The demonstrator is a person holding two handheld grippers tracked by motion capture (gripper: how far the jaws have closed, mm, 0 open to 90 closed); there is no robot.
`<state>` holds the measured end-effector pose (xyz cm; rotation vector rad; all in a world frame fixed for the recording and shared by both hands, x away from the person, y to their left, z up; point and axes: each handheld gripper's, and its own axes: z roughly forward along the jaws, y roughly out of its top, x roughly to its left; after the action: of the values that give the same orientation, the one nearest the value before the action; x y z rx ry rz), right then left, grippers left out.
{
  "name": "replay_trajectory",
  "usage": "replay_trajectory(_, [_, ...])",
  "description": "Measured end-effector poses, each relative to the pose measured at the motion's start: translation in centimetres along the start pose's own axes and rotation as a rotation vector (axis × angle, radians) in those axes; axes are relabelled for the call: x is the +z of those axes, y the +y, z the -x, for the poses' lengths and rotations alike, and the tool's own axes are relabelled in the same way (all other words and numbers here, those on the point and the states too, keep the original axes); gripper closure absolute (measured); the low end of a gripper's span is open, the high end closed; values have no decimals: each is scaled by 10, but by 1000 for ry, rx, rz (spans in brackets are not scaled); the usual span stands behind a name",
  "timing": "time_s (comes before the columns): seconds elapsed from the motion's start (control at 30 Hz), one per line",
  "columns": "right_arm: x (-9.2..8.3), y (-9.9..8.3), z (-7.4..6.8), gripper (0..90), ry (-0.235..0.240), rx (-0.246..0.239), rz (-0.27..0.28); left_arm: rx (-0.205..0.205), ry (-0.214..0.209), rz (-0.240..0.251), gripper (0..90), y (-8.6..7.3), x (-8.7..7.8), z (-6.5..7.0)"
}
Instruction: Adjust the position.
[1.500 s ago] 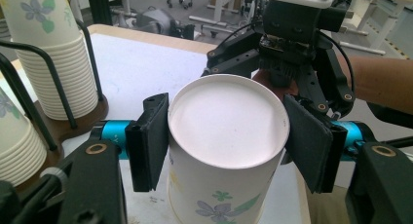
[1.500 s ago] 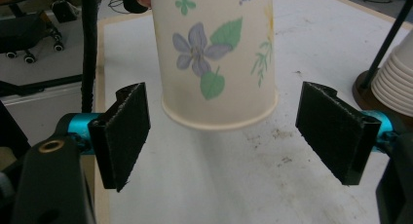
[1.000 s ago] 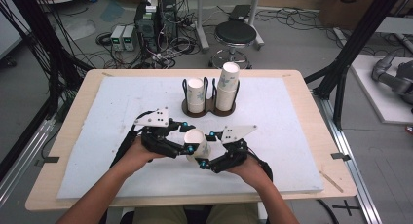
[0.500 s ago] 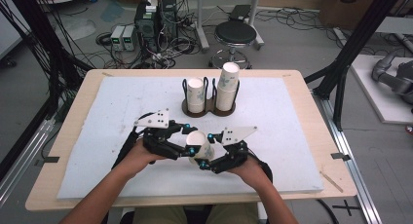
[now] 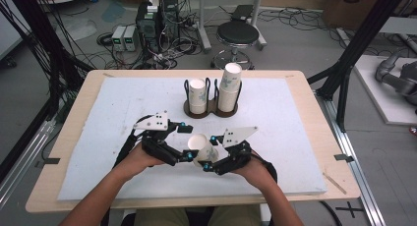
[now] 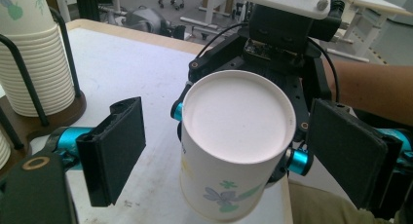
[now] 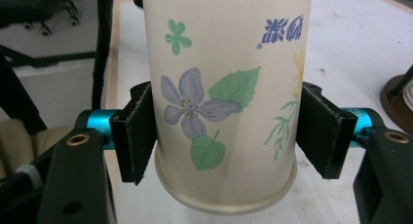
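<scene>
The paper cup [image 7: 226, 97] hangs inverted above the worktop [image 5: 295, 123], near its 6 o'clock edge, pinched at both sides by the right tool [image 7: 226, 136], likely to present its base. The left tool [image 6: 234, 151], at its 9 o'clock, stands spread around that base without touching. The cup rack [image 5: 211, 109] stands at 12 o'clock.

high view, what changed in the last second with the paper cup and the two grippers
Very little changed. The white floral paper cup stays upside down between the hands, clamped by the right gripper, with no clear shift. The left gripper stays open, its jaws on either side of the cup's base without touching it. Nothing was newly gripped or released. The two cup stacks in the dark wire holder are as before.
</scene>
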<state>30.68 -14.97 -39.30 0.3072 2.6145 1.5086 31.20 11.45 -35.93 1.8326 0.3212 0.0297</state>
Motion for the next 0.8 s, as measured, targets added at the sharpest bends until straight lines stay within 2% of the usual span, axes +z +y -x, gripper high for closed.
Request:
replay_trajectory(0.27, [2,5,2,305,7,-33,-106,32,3,-63,149,0,-4,1])
replay_trajectory(0.8, [-3,33,1,305,16,-136,-283,54,13,-134,150,2,-7,5])
